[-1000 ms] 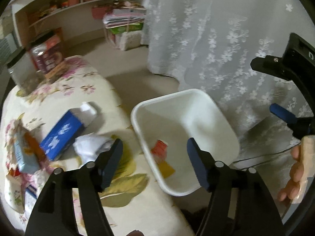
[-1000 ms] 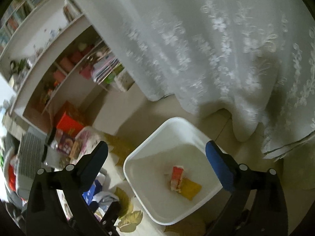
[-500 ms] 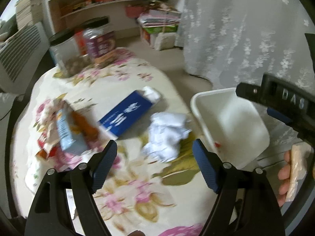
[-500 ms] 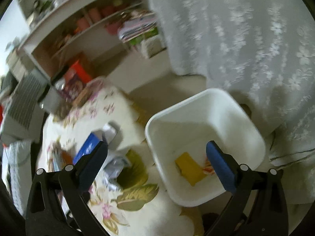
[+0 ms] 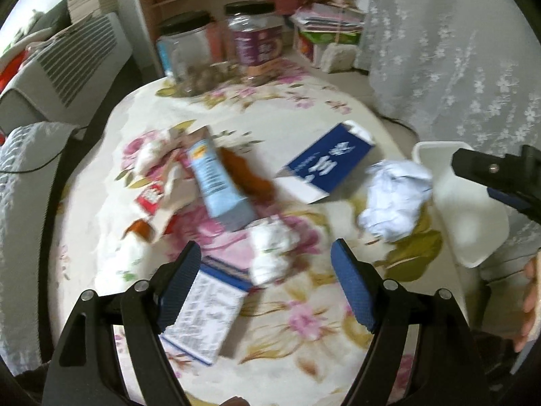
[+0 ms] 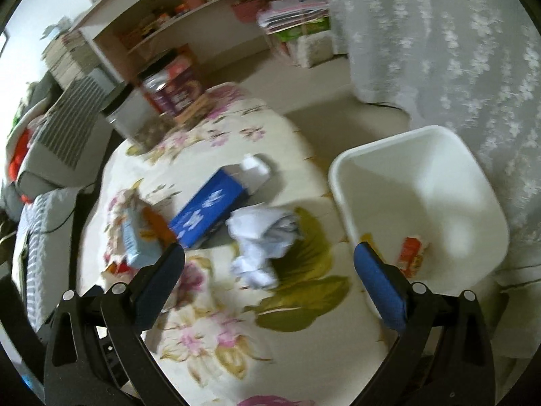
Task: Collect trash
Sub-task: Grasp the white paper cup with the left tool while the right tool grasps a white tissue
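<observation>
Trash lies on the floral table (image 5: 304, 111): a blue carton (image 5: 326, 165) (image 6: 208, 211), a large crumpled white paper (image 5: 394, 199) (image 6: 262, 237), a small white wad (image 5: 272, 252), a light blue pack (image 5: 218, 182) (image 6: 135, 240), a printed box (image 5: 203, 314), wrappers (image 5: 154, 196). A white bin (image 6: 422, 199) (image 5: 463, 203) stands off the table's right edge with a red-orange wrapper (image 6: 410, 253) inside. My left gripper (image 5: 267, 287) is open above the small wad and box. My right gripper (image 6: 268, 287) is open above the large crumpled paper.
Two jars (image 5: 219, 47) stand at the table's far edge. Shelves (image 6: 203, 23) and stacked items (image 5: 324, 30) lie behind. A lace curtain (image 5: 456, 50) hangs right. A radiator-like unit (image 5: 71, 64) and a quilted cushion (image 5: 20, 186) are left.
Both grippers swung left from over the bin to over the table's trash. Both stayed open and empty.
</observation>
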